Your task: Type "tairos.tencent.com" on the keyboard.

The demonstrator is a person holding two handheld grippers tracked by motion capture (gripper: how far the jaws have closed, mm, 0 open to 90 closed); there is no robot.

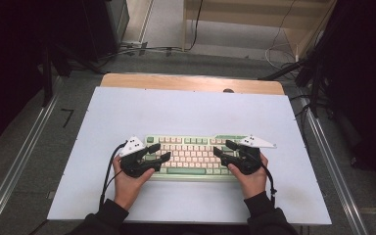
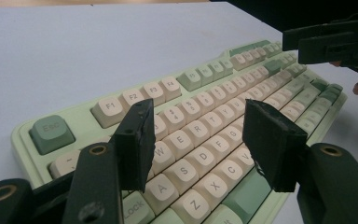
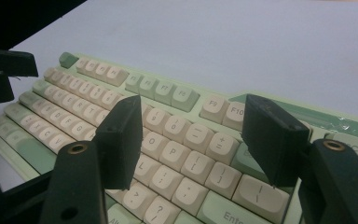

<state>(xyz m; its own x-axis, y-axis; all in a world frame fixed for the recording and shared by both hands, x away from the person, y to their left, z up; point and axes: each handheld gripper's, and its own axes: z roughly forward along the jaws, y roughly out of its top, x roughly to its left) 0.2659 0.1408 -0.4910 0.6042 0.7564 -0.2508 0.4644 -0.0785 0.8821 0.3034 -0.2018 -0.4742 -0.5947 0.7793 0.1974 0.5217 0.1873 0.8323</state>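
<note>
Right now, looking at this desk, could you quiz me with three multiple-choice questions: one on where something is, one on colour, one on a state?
1. Where does the keyboard lie?
A. on the white table sheet
B. on the floor
C. on a shelf

2. What colour is the Esc key?
A. red
B. green
C. black

3. How does the left tool stand?
A. shut on a key
B. shut on a cable
C. open above the keys

Answers: 1 A, the keyboard rests flat on the sheet near the person's hands. 2 B, the left gripper view shows it green beside cream keys. 3 C, its jaws are apart, with nothing between them.
</note>
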